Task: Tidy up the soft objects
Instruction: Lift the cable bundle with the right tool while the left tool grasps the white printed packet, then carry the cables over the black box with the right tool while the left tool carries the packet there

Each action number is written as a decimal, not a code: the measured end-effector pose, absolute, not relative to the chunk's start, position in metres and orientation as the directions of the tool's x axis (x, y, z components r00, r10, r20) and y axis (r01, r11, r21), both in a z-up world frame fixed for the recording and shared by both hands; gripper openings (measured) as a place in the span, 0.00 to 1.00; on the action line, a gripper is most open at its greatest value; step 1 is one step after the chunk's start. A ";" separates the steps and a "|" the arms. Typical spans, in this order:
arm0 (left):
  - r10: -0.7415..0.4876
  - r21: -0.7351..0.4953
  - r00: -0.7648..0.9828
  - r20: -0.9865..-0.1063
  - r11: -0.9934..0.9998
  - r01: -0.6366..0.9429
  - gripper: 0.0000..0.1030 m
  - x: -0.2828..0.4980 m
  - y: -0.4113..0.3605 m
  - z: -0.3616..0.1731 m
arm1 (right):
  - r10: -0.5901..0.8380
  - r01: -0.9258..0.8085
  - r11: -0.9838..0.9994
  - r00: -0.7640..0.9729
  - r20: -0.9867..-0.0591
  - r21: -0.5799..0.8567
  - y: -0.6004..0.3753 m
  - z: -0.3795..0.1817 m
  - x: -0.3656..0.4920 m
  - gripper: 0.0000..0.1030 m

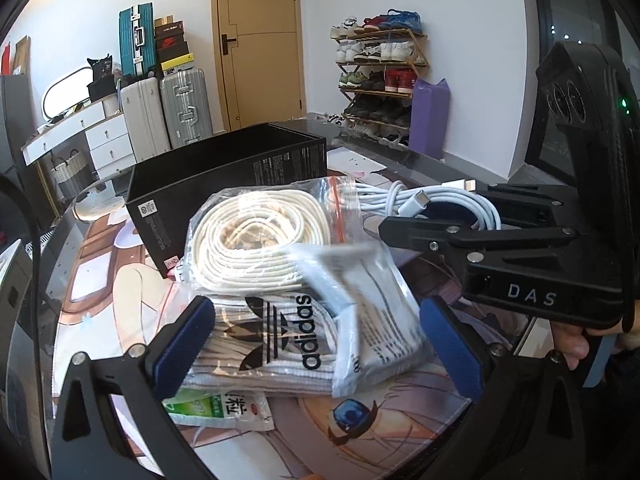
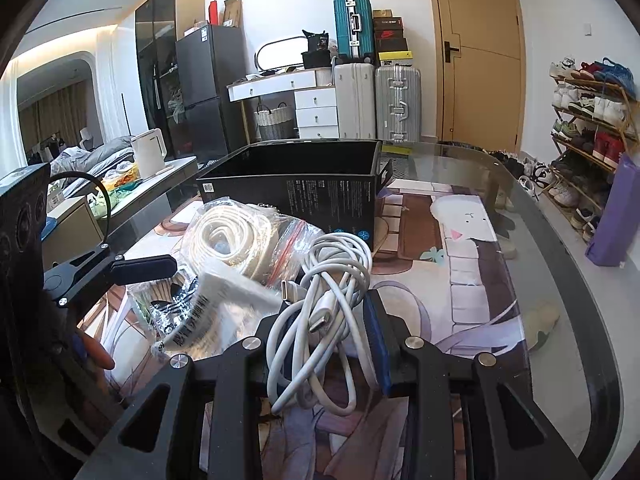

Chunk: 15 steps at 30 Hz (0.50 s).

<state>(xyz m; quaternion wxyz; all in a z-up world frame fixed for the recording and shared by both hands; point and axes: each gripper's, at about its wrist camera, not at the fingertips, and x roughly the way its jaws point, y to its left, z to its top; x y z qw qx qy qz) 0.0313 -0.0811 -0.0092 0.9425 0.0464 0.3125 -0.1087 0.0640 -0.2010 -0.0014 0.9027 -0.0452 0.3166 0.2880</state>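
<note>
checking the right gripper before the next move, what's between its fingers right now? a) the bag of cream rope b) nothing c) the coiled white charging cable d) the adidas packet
c: in the right wrist view the right gripper has its jaws closed in on the bundled white charging cable, while the bag of cream rope lies apart on the mat.

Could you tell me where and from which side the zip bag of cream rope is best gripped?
Grip the zip bag of cream rope at its red-striped seal edge, probably from above: it lies flat against the black box, and the film there is thin.
</note>
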 end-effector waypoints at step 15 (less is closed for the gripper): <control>-0.253 -0.006 0.768 -0.589 0.951 0.309 0.28 0.028 -0.077 -0.008 | 0.488 -0.542 0.834 0.638 -0.595 0.102 -0.205 -0.001 0.063 0.31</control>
